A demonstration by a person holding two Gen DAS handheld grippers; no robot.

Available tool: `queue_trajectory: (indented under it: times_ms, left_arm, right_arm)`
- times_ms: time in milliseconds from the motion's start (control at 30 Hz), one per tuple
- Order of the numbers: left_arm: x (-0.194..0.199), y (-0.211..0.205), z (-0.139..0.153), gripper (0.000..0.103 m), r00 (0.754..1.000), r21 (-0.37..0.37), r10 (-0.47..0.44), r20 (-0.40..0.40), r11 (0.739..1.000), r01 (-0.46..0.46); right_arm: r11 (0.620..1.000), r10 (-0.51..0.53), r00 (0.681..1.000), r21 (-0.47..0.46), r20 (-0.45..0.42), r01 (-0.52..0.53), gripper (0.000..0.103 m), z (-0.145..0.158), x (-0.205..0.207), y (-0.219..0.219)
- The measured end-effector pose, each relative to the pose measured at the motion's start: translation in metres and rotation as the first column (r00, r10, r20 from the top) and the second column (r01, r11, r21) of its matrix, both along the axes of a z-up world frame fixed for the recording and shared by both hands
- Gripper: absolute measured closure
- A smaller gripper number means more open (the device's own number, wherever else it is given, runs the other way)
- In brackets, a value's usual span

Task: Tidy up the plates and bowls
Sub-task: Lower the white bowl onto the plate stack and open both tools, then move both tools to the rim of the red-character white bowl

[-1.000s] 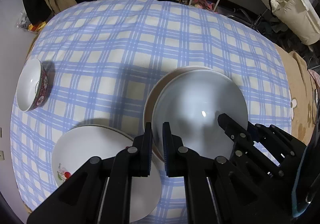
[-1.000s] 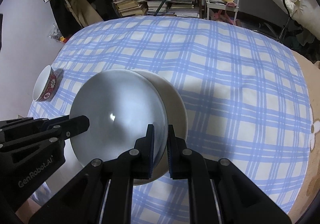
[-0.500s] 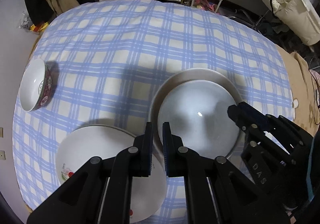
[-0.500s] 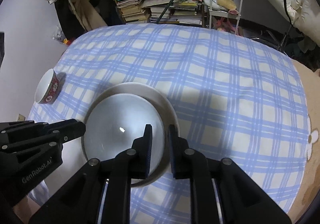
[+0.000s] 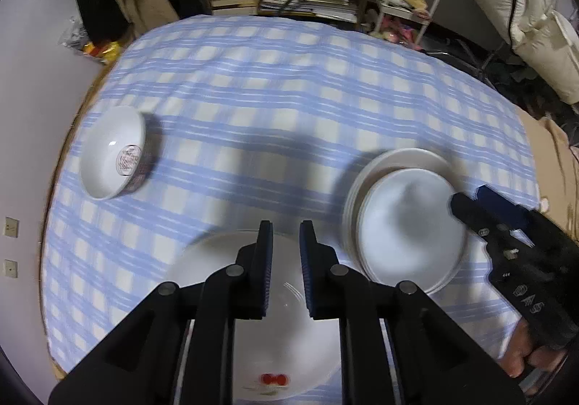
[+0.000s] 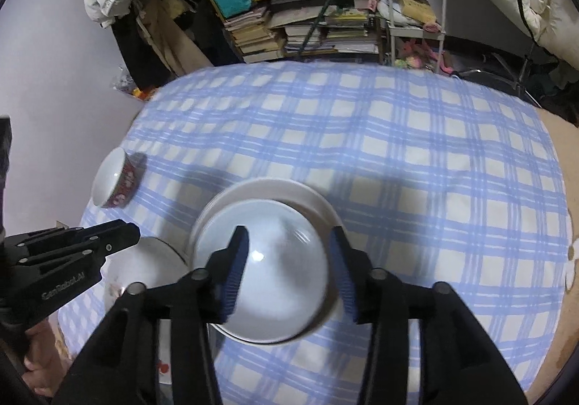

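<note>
White plate [image 6: 260,282] stacked on larger plate [image 6: 307,193] — right gripper [image 6: 289,260] open above

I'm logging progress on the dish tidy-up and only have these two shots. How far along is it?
Done: a white plate sits stacked on the larger plate. The right gripper, whose jaws have just been opening, stands open above it, holding nothing. In hand: nothing; the left gripper hovers over the cherry-patterned plate, jaws slightly apart. Left: that plate and the red-patterned bowl, both apart from the stack.

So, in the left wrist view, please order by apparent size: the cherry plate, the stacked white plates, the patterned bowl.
1. cherry plate, though it is nearest the camera
2. stacked white plates
3. patterned bowl
</note>
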State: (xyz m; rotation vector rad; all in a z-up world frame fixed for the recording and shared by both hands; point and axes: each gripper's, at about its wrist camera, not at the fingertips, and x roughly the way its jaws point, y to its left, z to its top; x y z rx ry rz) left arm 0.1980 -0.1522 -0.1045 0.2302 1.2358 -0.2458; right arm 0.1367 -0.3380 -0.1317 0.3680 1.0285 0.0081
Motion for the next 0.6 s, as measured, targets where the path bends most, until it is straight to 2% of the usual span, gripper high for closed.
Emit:
queue_trajectory:
  times_ms: [200, 267, 367, 433, 533, 600]
  left_arm:
    - [0.016, 0.049, 0.007, 0.086, 0.998, 0.022, 0.063, 0.013, 0.998, -0.064]
    - [0.022, 0.066, 0.010, 0.082, 0.996, 0.024, 0.088, 0.019, 0.996, -0.088]
    - [0.030, 0.090, 0.015, 0.075, 0.992, 0.023, 0.123, 0.028, 0.992, -0.123]
    - [0.037, 0.109, 0.018, 0.067, 0.989, 0.032, 0.145, 0.043, 0.989, -0.146]
    - [0.045, 0.134, 0.022, 0.053, 0.983, 0.037, 0.171, 0.063, 0.984, -0.174]
    - [0.050, 0.150, 0.024, 0.048, 0.980, 0.044, 0.184, 0.074, 0.981, -0.188]
  right_arm:
    - [0.998, 0.030, 0.999, -0.051, 0.020, -0.029, 0.028, 0.012, 0.023, 0.025]
    - [0.993, 0.061, 0.998, -0.104, 0.016, -0.059, 0.025, 0.012, 0.033, 0.041]
    - [0.987, 0.105, 0.994, -0.120, 0.005, -0.104, 0.021, 0.009, 0.047, 0.064]
    - [0.985, 0.132, 0.991, -0.108, 0.004, -0.131, 0.011, 0.008, 0.055, 0.078]
    - [0.982, 0.158, 0.987, -0.105, 0.013, -0.156, 0.008, 0.007, 0.068, 0.102]
    - [0.980, 0.172, 0.985, -0.101, 0.012, -0.170, 0.006, 0.007, 0.076, 0.115]
